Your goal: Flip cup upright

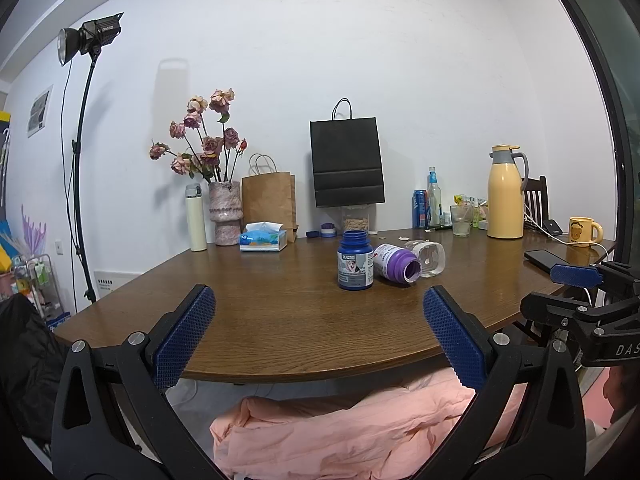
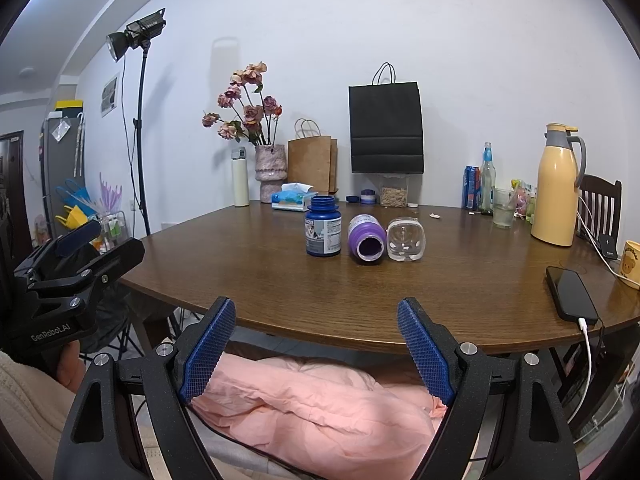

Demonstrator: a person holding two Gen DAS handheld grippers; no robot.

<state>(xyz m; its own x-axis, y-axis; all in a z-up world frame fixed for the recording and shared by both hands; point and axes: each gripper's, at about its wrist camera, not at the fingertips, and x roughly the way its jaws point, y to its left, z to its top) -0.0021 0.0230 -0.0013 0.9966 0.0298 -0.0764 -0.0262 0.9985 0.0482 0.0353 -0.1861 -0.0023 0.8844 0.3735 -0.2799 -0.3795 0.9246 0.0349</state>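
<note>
A clear cup [image 1: 430,258] [image 2: 405,240] lies on its side mid-table, its mouth facing me. Touching its left side is a purple bottle [image 1: 396,266] [image 2: 366,240], also lying down with its open mouth toward me. A blue bottle [image 1: 355,262] [image 2: 323,228] stands upright without a lid just left of those. My left gripper [image 1: 319,294] is open and empty near the table's front edge, well short of the bottles. My right gripper [image 2: 316,304] is likewise open and empty at the front edge. Each gripper shows at the side of the other's view.
On the brown table [image 2: 460,304], a black phone [image 2: 570,294] on a white cable lies at the right edge near a yellow mug [image 1: 582,231]. A yellow jug [image 2: 554,188], bottles, a glass, paper bags, a flower vase [image 1: 225,212] and a tissue box [image 1: 263,237] line the back. Pink cloth [image 2: 320,400] lies below the front edge.
</note>
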